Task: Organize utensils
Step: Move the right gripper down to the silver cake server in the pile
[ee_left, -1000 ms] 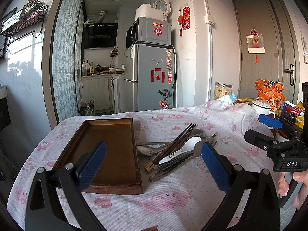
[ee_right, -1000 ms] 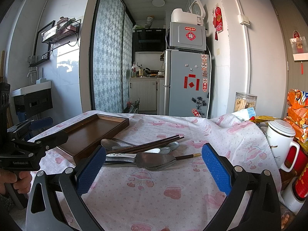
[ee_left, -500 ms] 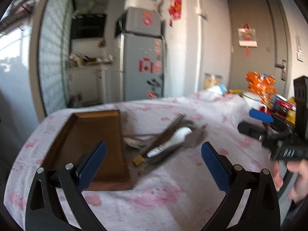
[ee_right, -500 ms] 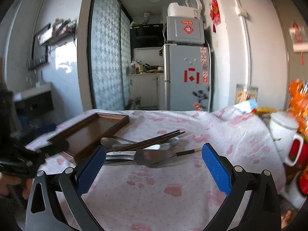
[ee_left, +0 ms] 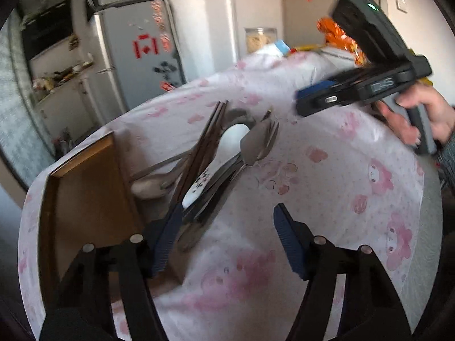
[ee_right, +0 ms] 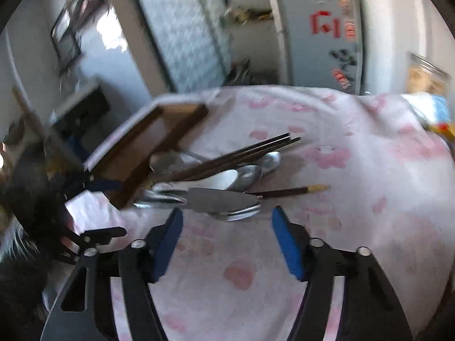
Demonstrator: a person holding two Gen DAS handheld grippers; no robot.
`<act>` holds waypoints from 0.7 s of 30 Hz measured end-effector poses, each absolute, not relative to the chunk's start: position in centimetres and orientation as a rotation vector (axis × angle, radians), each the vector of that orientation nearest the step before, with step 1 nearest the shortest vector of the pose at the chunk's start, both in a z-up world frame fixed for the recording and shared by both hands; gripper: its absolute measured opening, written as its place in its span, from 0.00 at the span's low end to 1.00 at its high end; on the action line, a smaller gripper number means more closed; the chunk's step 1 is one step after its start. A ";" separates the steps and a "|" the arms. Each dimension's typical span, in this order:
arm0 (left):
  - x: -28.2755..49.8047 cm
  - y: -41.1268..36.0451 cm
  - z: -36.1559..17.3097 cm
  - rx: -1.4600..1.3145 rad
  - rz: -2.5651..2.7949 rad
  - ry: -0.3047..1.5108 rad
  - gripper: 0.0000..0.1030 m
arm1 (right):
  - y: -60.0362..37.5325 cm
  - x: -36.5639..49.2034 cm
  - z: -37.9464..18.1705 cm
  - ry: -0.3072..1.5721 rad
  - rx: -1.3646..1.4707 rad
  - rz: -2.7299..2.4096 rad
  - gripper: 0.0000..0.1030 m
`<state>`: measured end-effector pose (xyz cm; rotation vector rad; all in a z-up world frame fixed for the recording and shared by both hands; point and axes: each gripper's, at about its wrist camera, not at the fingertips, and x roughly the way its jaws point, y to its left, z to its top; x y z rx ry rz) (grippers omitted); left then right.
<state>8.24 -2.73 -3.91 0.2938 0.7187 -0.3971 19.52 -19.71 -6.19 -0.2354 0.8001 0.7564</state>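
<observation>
Both grippers have dropped toward the utensil pile (ee_right: pixel 216 182) at frame centre, beside the wooden tray (ee_left: pixel 85 196); left gripper (ee_left: pixel 227 238) and right gripper (ee_right: pixel 224 241) gape empty. Slick, stiff metal: pinch handles.

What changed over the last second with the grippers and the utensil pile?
Both grippers dropped toward the utensil pile and narrowed, still open: left gripper, right gripper. Nothing is gripped. The pile still lies beside the wooden tray, which holds nothing visible.
</observation>
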 end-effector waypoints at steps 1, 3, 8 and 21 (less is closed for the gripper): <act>8.7 -2.9 -3.9 0.310 -0.401 0.726 0.66 | -18.8 19.9 -6.7 0.810 -0.305 0.754 0.48; 9.6 -3.2 -4.1 0.340 -0.391 0.729 0.62 | -17.6 19.8 -7.3 0.798 -0.397 0.772 0.46; 11.2 -3.1 -4.3 0.330 -0.436 0.763 0.61 | -16.5 19.9 -8.2 0.736 -0.546 0.797 0.46; 12.7 -3.7 -5.4 0.315 -0.434 0.804 0.56 | -15.6 19.7 -8.7 0.658 -0.679 0.812 0.23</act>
